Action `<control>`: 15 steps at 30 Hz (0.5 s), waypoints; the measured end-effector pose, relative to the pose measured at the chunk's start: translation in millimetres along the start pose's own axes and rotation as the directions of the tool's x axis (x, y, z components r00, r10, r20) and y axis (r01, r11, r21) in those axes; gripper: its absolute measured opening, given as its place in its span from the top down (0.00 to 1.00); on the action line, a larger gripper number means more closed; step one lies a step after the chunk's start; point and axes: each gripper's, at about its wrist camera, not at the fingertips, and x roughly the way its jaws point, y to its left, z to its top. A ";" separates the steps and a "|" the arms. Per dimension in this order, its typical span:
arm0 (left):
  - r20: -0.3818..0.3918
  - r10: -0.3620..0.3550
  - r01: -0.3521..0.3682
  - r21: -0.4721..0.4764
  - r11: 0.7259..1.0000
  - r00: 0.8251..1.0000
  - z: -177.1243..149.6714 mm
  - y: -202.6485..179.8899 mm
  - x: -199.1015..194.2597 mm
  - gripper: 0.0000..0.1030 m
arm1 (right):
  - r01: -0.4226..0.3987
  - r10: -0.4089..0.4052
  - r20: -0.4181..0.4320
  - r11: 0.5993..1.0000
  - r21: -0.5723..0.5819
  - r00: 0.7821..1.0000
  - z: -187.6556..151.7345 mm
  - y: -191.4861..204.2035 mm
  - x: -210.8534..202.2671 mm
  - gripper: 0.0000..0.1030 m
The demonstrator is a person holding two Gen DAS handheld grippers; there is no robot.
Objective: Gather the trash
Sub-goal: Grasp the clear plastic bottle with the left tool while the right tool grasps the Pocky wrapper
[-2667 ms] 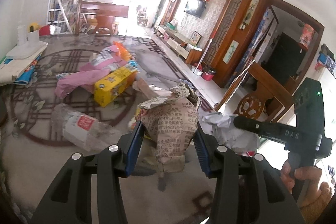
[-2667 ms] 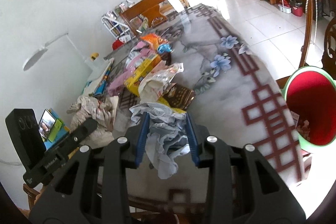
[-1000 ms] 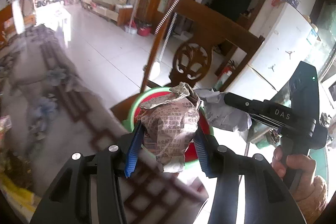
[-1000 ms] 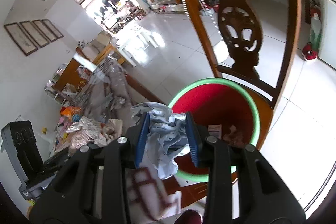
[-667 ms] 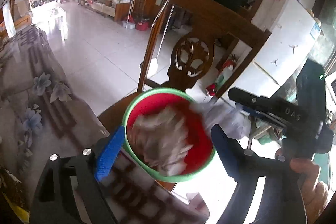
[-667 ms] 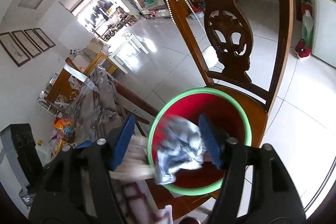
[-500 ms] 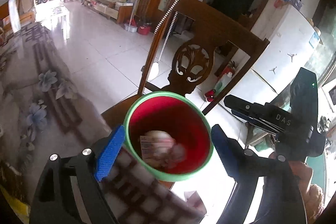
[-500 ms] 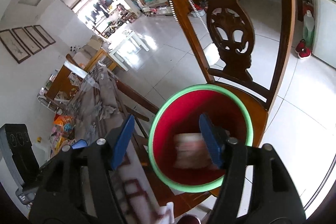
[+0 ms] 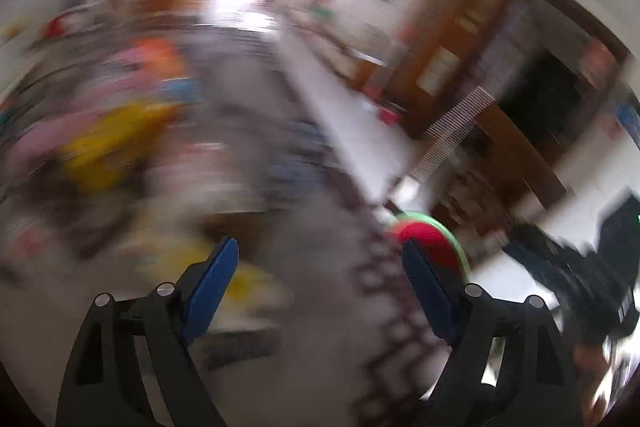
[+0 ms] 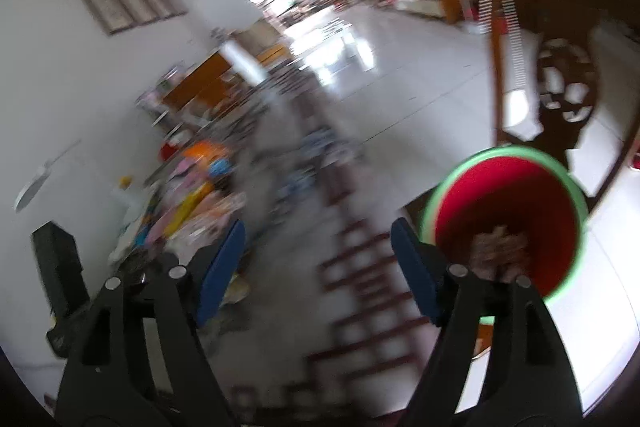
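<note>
Both tongs, left (image 9: 316, 267) and right (image 10: 318, 251), gape empty above the table (image 10: 360, 291).

The worktop (image 10: 360, 267) runs away from both cameras, and everything here is placed from the bin (image 10: 508, 219). The bin stands off the worktop's right edge, on a chair (image 10: 560, 95) whose back rises behind it. Crumpled paper (image 10: 500, 247) lies in the bin. Left of the bin, across the worktop, a blurred heap of trash (image 10: 192, 195) lies on the worktop's far left part. In the left wrist view the bin (image 9: 432, 239) sits right of the worktop (image 9: 320, 307), with the heap (image 9: 112, 139) far to its left.
</note>
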 end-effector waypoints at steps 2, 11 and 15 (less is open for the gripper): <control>0.034 0.124 -0.118 -0.149 0.982 0.992 -0.6 49.5 -19.0 0.22 | -0.028 0.027 -0.036 0.999 -0.025 0.999 -10.7 22.1 13.4 0.28; -0.033 0.427 -0.369 -0.564 0.738 0.904 -11.9 180.8 -47.3 0.22 | 0.040 -0.045 -0.041 0.991 -0.131 0.998 -31.0 61.6 21.0 0.28; -0.078 0.421 -0.384 -0.583 0.716 0.904 -13.0 194.6 -29.9 0.19 | 0.039 -0.043 -0.038 0.994 -0.106 0.998 -30.3 56.8 19.7 0.28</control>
